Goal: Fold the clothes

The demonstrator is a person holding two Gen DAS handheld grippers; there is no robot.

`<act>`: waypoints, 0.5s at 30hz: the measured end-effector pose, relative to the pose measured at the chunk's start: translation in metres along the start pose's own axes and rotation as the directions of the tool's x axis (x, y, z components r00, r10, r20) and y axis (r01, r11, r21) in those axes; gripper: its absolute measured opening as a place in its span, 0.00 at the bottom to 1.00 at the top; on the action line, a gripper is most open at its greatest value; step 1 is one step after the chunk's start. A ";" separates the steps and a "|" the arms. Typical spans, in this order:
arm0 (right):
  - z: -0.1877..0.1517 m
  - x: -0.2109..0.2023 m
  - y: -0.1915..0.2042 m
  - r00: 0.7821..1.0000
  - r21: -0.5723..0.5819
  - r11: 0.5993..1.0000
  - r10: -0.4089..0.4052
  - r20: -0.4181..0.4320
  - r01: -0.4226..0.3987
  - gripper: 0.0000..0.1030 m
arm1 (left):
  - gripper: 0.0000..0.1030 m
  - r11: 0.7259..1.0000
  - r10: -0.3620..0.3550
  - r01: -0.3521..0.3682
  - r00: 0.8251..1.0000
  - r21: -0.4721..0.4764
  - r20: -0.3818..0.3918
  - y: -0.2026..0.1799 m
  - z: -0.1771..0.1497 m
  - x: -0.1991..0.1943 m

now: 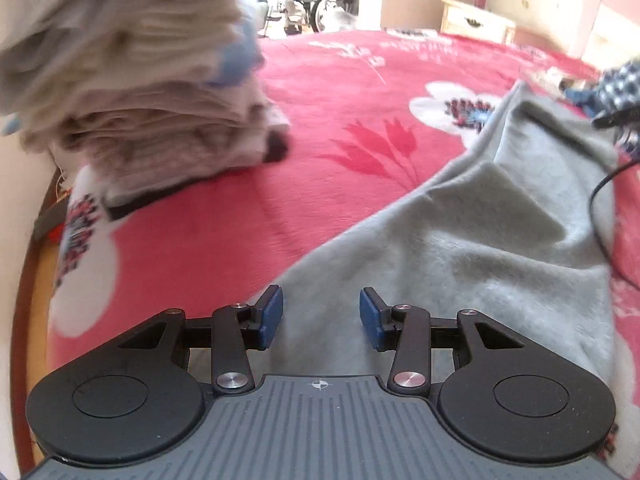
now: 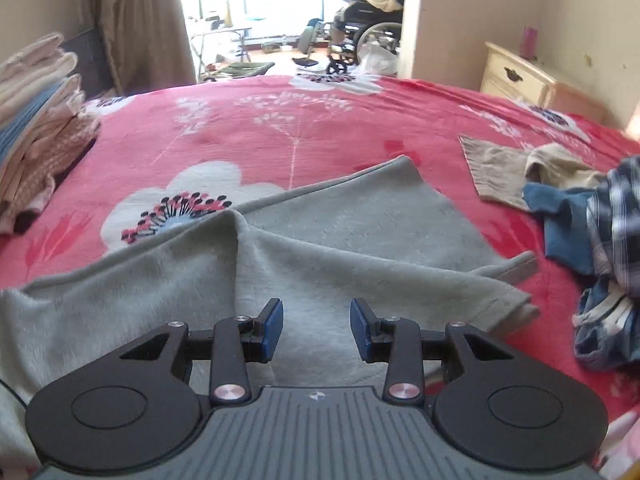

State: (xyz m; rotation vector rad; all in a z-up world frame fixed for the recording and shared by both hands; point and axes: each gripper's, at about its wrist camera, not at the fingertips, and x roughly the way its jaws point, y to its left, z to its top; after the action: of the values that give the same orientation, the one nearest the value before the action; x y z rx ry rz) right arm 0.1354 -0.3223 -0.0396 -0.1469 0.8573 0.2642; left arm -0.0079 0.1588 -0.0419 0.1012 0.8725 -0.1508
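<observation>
While the grey garment (image 2: 328,240) lay rumpled, partly doubled, near on the bed (image 2: 280,128) | left gripper (image 1: 321,317) and right gripper (image 2: 316,329) wide, holding nothing | step: likely mid-fold | next: pinch an edge | folded stack (image 2: 36,120) far left.

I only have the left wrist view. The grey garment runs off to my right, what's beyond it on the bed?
Observer: In the right wrist view, a pile of unfolded clothes lies past the grey garment, with a plaid shirt and blue fabric in it.
Operator: Anything else loose over there?
Observer: Yes, a tan garment lies flat on the red bedspread, behind that pile.
Operator: Is the right gripper holding the grey one?
Observer: No. The right gripper is open above the cloth, nothing between its pads. Your left gripper is open too.
Operator: How does the garment's far end lie?
Observer: One corner lies flat toward the bed's middle, with a raised fold running from it towards the gripper.
</observation>
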 end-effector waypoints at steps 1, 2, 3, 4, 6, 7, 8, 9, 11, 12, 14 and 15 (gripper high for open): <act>-0.002 0.004 0.004 1.000 -0.034 0.999 0.003 -0.007 -0.003 0.40 | 0.41 1.000 0.014 -0.014 1.000 0.002 -0.003 -0.005 0.000 0.006; -0.004 0.008 0.008 1.000 -0.068 0.998 0.005 -0.014 -0.006 0.41 | 0.41 1.000 0.029 -0.029 1.000 0.004 -0.007 -0.009 0.001 0.011; -0.007 0.012 0.013 1.000 -0.101 0.995 0.007 -0.020 -0.009 0.42 | 0.41 0.999 0.045 -0.045 0.999 0.001 -0.012 -0.011 0.001 0.015; -0.009 0.015 0.017 1.000 -0.135 0.991 0.009 -0.027 -0.012 0.44 | 0.42 0.998 0.055 -0.055 0.998 -0.002 -0.017 -0.013 0.000 0.017; -0.013 0.023 0.025 0.999 -0.201 0.979 0.012 -0.042 -0.020 0.47 | 0.42 0.998 0.069 -0.069 0.997 -0.005 -0.020 -0.013 -0.001 0.019; -0.015 0.027 0.029 0.999 -0.234 0.972 0.013 -0.049 -0.024 0.47 | 0.42 0.997 0.073 -0.073 0.997 -0.003 -0.020 -0.013 -0.002 0.019; -0.017 0.031 0.034 0.998 -0.267 0.963 0.014 -0.056 -0.028 0.46 | 0.43 0.997 0.076 -0.076 0.997 0.000 -0.020 -0.013 -0.002 0.020; -0.020 0.035 0.038 0.998 -0.299 0.954 0.014 -0.063 -0.032 0.44 | 0.43 0.997 0.080 -0.080 0.997 0.005 -0.020 -0.014 -0.002 0.021; -0.020 0.042 0.040 0.997 -0.334 0.942 0.006 -0.072 -0.029 0.35 | 0.43 0.996 0.089 -0.089 0.996 0.015 -0.018 -0.016 -0.003 0.023; -0.016 0.042 0.037 0.998 -0.333 0.943 -0.002 -0.065 -0.020 0.15 | 0.43 0.996 0.092 -0.092 0.996 0.018 -0.017 -0.016 -0.003 0.023; -0.002 0.037 0.034 0.998 -0.382 0.923 -0.062 -0.016 0.051 0.04 | 0.44 0.995 0.096 -0.096 0.995 0.022 -0.013 -0.017 -0.004 0.024; 0.004 0.033 0.033 0.995 -0.412 0.906 -0.098 0.027 0.101 0.04 | 0.44 0.995 0.097 -0.097 0.995 0.022 -0.010 -0.017 -0.004 0.024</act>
State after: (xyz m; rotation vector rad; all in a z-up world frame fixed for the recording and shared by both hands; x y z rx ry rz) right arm 0.1498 -0.2839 -0.0627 -0.5852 0.7757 0.3481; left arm 0.0010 0.1405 -0.0637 0.1640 0.8757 -0.0688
